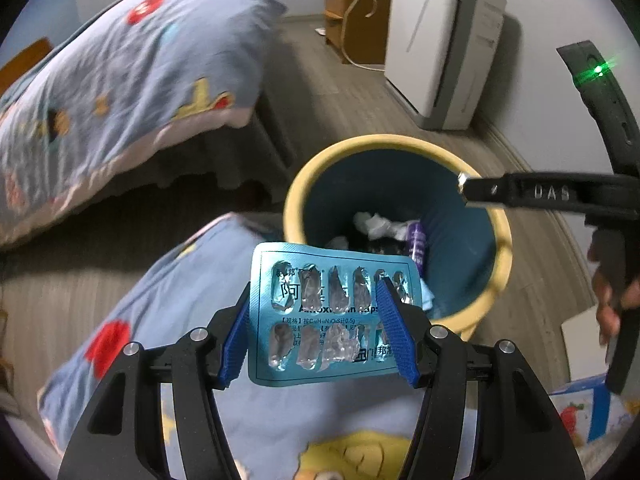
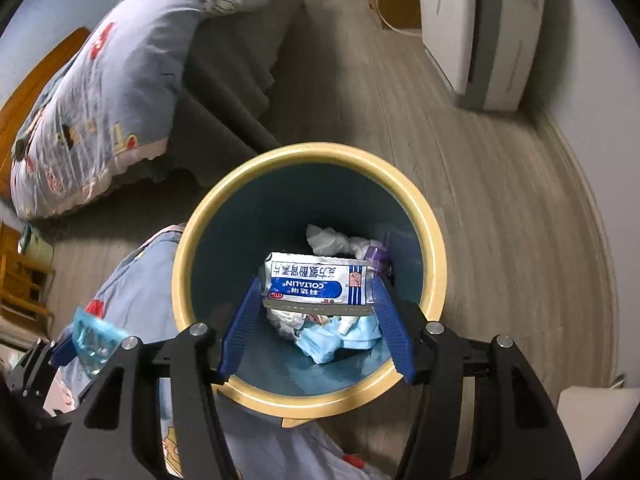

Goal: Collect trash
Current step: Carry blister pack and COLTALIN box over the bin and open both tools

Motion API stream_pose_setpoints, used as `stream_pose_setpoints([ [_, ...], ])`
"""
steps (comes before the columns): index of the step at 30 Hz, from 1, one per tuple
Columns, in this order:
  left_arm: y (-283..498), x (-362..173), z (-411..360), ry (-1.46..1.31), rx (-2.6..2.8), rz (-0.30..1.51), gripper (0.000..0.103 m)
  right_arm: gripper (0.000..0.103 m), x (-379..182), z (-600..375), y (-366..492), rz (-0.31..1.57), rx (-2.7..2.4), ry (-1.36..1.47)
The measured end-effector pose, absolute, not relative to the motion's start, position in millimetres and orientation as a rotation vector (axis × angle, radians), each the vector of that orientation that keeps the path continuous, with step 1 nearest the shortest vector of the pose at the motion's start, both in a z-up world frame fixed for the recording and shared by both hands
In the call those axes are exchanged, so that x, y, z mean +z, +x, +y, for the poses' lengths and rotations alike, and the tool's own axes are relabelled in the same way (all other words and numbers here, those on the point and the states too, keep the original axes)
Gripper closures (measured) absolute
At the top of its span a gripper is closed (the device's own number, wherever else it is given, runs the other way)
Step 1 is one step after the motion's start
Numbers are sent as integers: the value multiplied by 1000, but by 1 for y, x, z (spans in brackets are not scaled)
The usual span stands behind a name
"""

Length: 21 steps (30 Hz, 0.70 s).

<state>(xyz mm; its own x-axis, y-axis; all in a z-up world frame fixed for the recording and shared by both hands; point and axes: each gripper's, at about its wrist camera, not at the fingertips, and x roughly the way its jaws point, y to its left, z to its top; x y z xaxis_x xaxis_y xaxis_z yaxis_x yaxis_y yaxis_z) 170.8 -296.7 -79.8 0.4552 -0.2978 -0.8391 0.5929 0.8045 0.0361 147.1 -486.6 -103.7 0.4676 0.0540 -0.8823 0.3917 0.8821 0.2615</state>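
My left gripper (image 1: 316,300) is shut on an empty blue blister pack (image 1: 332,316), its blue pads pressing on both side edges, just short of the near rim of the bin (image 1: 296,196). The bin is yellow outside and dark blue inside and stands on the floor. In the right wrist view my right gripper (image 2: 318,286) is shut on a blue and white medicine box (image 2: 320,284), held over the open mouth of the bin (image 2: 432,240). Crumpled tissue (image 2: 332,240), a purple item and pale blue wrappers (image 2: 340,336) lie at its bottom. The left gripper with its pack (image 2: 90,340) shows at the lower left.
A bed with a blue cartoon-print duvet (image 1: 120,92) stands left of the bin, and part of the duvet (image 1: 168,312) hangs beside it. A white appliance (image 1: 440,48) and a wooden cabinet (image 1: 352,12) line the far wall. The right gripper's body and a hand (image 1: 612,280) show at the right.
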Motion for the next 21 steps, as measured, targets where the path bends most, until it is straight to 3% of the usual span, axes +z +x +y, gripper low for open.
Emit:
stream_pose_setpoints([
  [10, 184, -98, -337, 384, -593, 907, 42, 45, -103, -509, 146, 1023, -263, 581],
  [21, 190, -107, -326, 359, -587, 922, 41, 45, -116, -496, 163, 1071, -202, 562],
])
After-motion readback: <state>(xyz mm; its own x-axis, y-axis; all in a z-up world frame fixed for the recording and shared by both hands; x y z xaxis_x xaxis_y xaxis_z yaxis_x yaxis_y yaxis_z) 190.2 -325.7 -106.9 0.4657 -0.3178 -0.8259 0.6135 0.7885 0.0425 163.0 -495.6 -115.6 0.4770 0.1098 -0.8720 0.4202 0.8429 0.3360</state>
